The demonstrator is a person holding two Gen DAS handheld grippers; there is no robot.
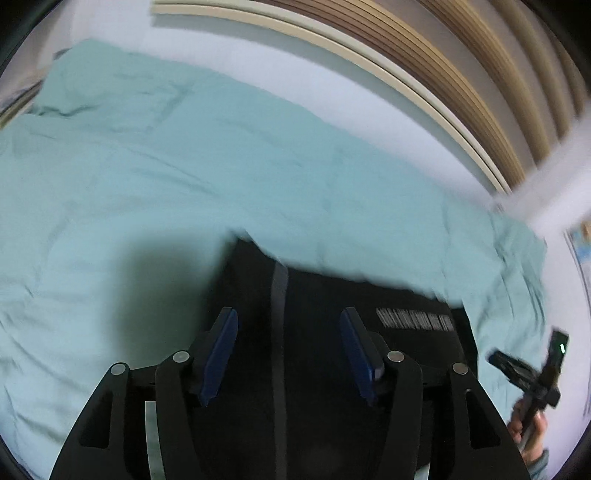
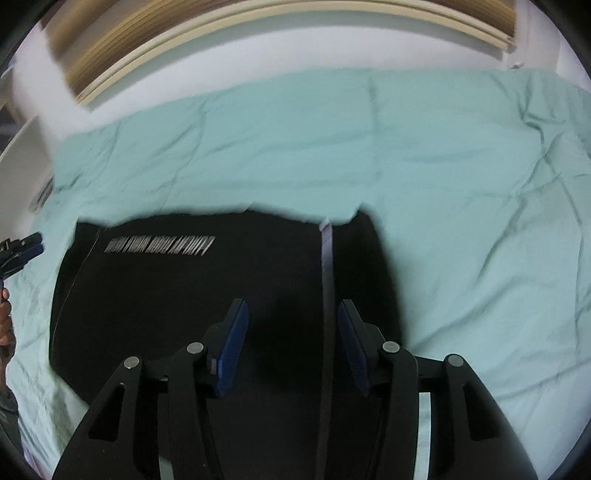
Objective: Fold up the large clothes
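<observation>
A black garment [image 1: 332,354] with a grey stripe and a line of white print lies flat on a light teal bedcover [image 1: 166,166]. It also shows in the right wrist view [image 2: 184,302], on the same bedcover [image 2: 461,166]. My left gripper [image 1: 289,354] is open and empty just above the garment near the stripe. My right gripper [image 2: 291,345] is open and empty above the garment, left of the stripe [image 2: 327,295]. The right gripper also shows at the right edge of the left wrist view [image 1: 532,369], and the left gripper at the left edge of the right wrist view [image 2: 20,251].
A white wall and a beige-and-brown slatted headboard [image 1: 424,62] run behind the bed; the headboard also shows in the right wrist view [image 2: 221,22]. The bedcover is creased and spreads wide to the left of the garment in the left wrist view.
</observation>
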